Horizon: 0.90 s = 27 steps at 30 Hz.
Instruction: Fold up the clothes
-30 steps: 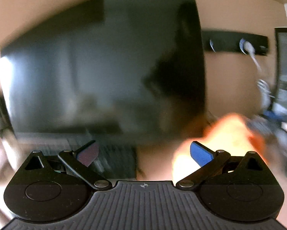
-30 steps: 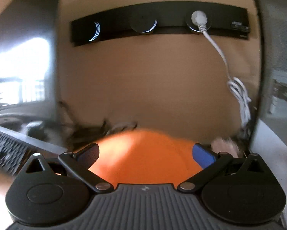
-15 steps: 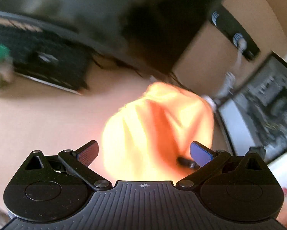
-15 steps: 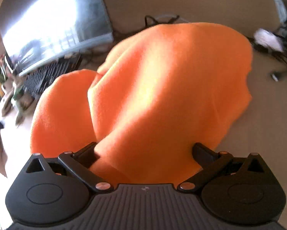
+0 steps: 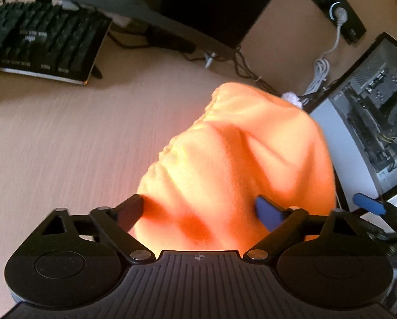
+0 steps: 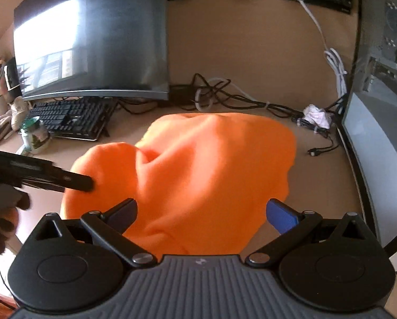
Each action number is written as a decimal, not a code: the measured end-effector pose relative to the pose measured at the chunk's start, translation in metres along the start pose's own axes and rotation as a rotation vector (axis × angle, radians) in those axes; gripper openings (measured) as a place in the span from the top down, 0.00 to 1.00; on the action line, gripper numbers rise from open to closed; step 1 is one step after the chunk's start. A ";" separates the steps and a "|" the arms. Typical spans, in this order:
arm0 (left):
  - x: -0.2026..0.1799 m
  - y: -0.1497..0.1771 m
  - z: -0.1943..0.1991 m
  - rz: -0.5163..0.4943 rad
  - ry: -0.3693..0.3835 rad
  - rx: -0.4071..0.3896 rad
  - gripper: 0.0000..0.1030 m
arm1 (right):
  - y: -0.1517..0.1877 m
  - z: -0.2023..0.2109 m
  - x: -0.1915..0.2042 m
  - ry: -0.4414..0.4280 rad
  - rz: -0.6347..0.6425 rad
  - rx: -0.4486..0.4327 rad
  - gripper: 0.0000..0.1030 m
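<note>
A soft orange fleece garment (image 6: 198, 170) is lying bunched in a loose mound on the pale wooden desk (image 5: 65, 138), not flat and not squared. The left gripper (image 5: 199, 208) is being held over its near edge, fingers spread wide with fleece between them, unpinched. The right gripper (image 6: 202, 212) is likewise being held agape at 6 o'clock, presumably so a hem can be taken. The black keyboard (image 6: 71, 118) is sitting at 10 o'clock.

"What's under the left gripper (image 5: 199, 208)?"
"An orange garment (image 5: 240, 159), bunched on the wooden desk (image 5: 65, 138), fingers spread wide either side."
"Behind it?"
"A black keyboard (image 5: 39, 40), a monitor (image 5: 198, 5), tangled cables."
</note>
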<state>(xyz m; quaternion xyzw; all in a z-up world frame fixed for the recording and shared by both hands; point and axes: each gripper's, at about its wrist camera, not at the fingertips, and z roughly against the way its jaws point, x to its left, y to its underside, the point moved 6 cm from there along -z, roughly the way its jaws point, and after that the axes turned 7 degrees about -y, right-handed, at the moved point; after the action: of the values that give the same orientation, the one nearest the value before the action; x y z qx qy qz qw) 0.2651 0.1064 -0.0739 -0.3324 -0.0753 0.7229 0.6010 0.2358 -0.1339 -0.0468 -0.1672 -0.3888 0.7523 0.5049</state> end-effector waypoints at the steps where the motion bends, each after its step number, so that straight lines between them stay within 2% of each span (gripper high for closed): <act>1: -0.001 0.000 -0.005 0.005 -0.003 0.005 0.14 | 0.001 -0.003 0.008 -0.017 0.005 0.006 0.00; 2: -0.003 0.000 -0.008 0.008 0.000 0.007 0.17 | 0.002 -0.007 0.016 -0.032 0.012 0.014 0.00; 4: -0.009 -0.003 -0.010 0.001 0.022 0.002 0.33 | 0.005 -0.021 0.028 -0.060 0.030 0.035 0.00; 6: -0.015 -0.007 -0.009 -0.017 0.035 -0.008 0.56 | -0.001 -0.022 0.028 -0.058 0.042 0.019 0.00; 7: -0.018 -0.010 -0.007 -0.036 0.033 -0.022 0.61 | -0.005 -0.020 0.027 -0.051 0.046 0.003 0.00; 8: -0.021 -0.013 -0.005 -0.056 0.030 -0.036 0.74 | -0.009 -0.018 0.025 -0.044 0.050 -0.013 0.00; 9: -0.025 -0.015 -0.001 -0.083 0.026 -0.054 0.82 | -0.014 -0.016 0.023 -0.037 0.054 -0.028 0.00; 11: -0.038 -0.015 0.010 -0.181 0.012 -0.108 0.87 | -0.023 -0.012 0.020 -0.023 0.062 -0.060 0.00; 15: -0.079 0.006 0.042 -0.504 0.001 -0.228 0.87 | -0.044 -0.022 -0.013 0.013 -0.002 -0.082 0.00; 17: -0.096 0.027 0.050 -0.633 0.024 -0.236 0.87 | -0.056 -0.031 -0.027 -0.008 -0.064 -0.088 0.00; 19: -0.105 0.046 0.049 -0.700 0.045 -0.211 0.87 | -0.065 -0.053 -0.037 -0.056 -0.135 -0.058 0.00; 21: -0.106 0.058 0.044 -0.705 0.054 -0.180 0.87 | -0.062 -0.081 -0.041 -0.086 -0.177 0.004 0.00; 23: -0.101 0.061 0.039 -0.658 0.040 -0.158 0.83 | -0.054 -0.104 -0.044 -0.094 -0.198 0.062 0.00; 25: -0.085 0.054 0.037 -0.540 0.041 -0.128 0.74 | -0.042 -0.118 -0.039 -0.080 -0.184 0.113 0.00; 27: -0.065 0.046 0.035 -0.374 0.063 -0.079 0.58 | -0.029 -0.127 -0.039 -0.058 -0.198 0.176 0.00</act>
<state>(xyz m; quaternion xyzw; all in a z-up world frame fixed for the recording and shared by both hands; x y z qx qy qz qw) 0.2115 0.0451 -0.0451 -0.3583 -0.1454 0.5843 0.7135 0.3527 -0.1101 -0.1121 -0.0612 -0.3502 0.7346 0.5779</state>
